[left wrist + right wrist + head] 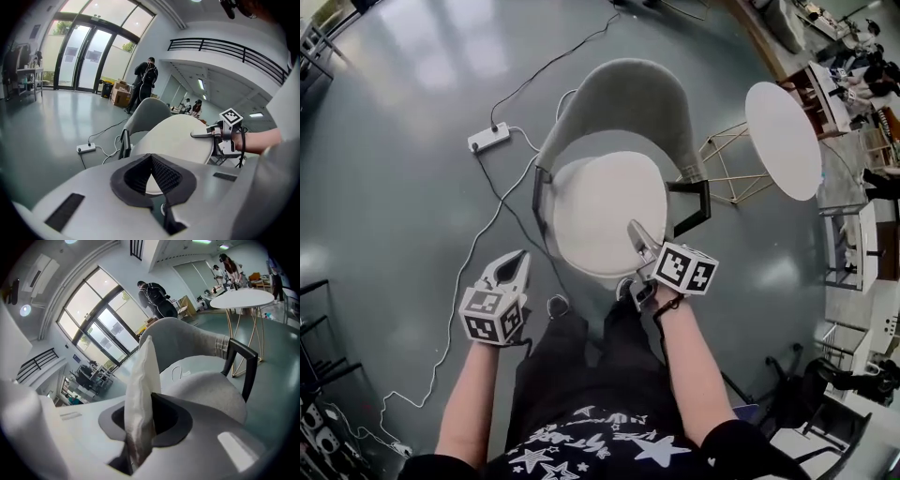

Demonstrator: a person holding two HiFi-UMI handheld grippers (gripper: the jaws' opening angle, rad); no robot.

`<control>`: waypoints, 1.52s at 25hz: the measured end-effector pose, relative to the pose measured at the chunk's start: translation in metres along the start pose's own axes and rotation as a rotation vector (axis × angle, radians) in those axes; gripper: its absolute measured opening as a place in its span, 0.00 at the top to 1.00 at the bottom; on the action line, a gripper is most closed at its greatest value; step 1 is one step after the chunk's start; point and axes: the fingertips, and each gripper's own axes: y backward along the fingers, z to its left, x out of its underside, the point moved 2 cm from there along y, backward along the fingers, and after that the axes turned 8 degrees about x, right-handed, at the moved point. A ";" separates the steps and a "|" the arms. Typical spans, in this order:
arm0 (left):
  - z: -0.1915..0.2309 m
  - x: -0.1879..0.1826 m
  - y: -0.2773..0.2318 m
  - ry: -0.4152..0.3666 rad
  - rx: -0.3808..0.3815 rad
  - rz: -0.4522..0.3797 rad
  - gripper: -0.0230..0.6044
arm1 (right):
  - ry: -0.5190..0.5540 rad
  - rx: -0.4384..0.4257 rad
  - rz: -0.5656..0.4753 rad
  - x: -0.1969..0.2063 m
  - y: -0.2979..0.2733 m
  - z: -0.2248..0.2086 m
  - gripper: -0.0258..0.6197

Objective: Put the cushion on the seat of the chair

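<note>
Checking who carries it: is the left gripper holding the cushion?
No, the left gripper hangs apart from the cushion, whose near edge only the right gripper pinches.

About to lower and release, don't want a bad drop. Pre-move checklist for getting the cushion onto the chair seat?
1. Right gripper shut on the edge of the round off-white cushion: ok.
2. Cushion over the seat of the grey fabric chair: ok.
3. Cushion lying flat on the seat: not ok, held tilted.
4. Left gripper clear of the cushion, nothing between its jaws: ok.
5. White power strip on the floor apart from the chair: ok.
</note>
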 end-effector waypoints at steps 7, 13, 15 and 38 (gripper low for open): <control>-0.005 0.032 -0.024 0.015 0.010 0.062 0.95 | -0.046 -0.018 0.016 0.012 -0.027 -0.030 0.87; -0.021 0.055 -0.054 0.040 -0.003 0.095 0.95 | -0.038 0.007 0.040 0.016 -0.040 -0.077 0.87; -0.026 0.061 -0.065 0.041 -0.008 0.106 0.95 | -0.044 0.000 0.043 0.017 -0.043 -0.089 0.87; -0.064 0.090 -0.153 0.072 -0.049 0.148 0.95 | -0.072 0.065 0.052 0.039 -0.094 -0.177 0.86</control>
